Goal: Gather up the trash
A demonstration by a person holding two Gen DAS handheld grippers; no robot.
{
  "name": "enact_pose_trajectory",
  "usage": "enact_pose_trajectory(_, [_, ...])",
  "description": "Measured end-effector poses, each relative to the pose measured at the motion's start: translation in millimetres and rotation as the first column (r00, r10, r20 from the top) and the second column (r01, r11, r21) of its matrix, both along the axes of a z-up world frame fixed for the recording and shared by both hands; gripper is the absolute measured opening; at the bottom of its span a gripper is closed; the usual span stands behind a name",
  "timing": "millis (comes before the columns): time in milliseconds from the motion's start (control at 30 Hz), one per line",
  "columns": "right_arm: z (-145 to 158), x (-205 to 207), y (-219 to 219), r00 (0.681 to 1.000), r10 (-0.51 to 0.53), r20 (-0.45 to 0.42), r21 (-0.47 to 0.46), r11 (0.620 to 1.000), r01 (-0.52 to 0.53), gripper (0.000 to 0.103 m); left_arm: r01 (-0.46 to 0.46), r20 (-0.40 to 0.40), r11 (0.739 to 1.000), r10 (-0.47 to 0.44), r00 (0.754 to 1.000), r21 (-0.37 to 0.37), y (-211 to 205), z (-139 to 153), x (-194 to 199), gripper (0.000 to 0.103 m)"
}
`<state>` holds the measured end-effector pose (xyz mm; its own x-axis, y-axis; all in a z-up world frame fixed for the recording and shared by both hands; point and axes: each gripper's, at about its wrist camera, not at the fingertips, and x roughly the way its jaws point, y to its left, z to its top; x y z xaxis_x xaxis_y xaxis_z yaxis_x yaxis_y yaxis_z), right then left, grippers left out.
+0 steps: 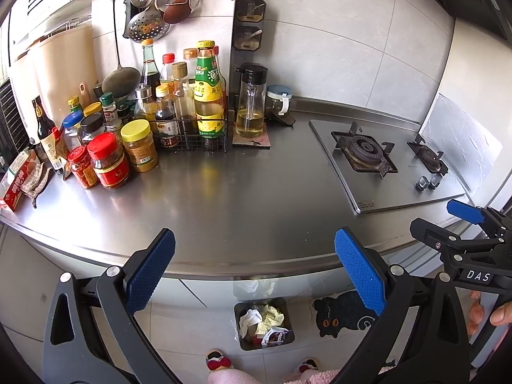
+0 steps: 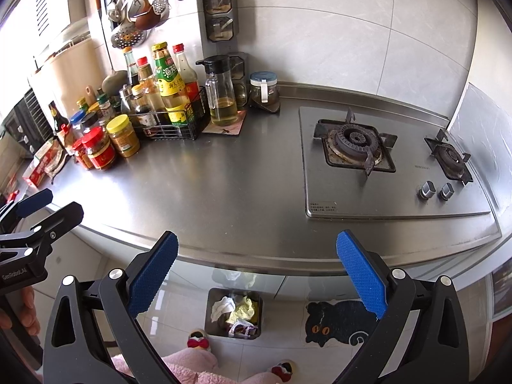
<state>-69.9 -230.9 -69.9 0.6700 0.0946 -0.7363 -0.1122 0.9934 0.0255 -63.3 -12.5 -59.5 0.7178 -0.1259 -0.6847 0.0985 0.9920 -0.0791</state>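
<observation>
Left wrist view: left gripper [image 1: 254, 268] and right gripper [image 2: 257, 270] both spread wide, empty, above the counter [image 1: 256, 204] edge. Crumpled trash [image 1: 262, 320] lies in the floor bin [image 1: 289, 316]. We judge collection finished; recheck the counter for scraps.

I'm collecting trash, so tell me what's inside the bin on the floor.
The bin holds crumpled white paper, yellow paper and a shiny wrapper. Whatever lies beneath them is covered.
</observation>
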Motion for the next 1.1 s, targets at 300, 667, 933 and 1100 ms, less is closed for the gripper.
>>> enact_pose_trajectory(300, [0.3,0.1,0.6,1.0,-0.002,-0.001,0.001,1.0,0.002,0.1,0.0,0.0,1.0,0.0,1.0,0.0,-0.5,-0.1,0.1,0.095])
enact_pose_trajectory(667, [0.1,3.7,1.0,1.0,0.002,-0.004,0.003,1.0,-0.002,0.1,0.0,0.002,1.0,0.0,1.0,0.002,0.4,-0.3,1.9,0.095])
enact_pose_trajectory(933, [0.2,3.8,0.9,1.0,0.001,-0.004,0.004,1.0,-0.001,0.1,0.0,0.002,1.0,0.0,1.0,0.002,0.2,-0.3,2.3,0.095])
enact_pose_trajectory(1100, [0.2,5.1,0.1,1.0,0.003,-0.005,0.003,1.0,-0.003,0.1,-0.002,0.001,1.0,0.002,1.0,0.002,-0.4,-0.4,3.4,0.095])
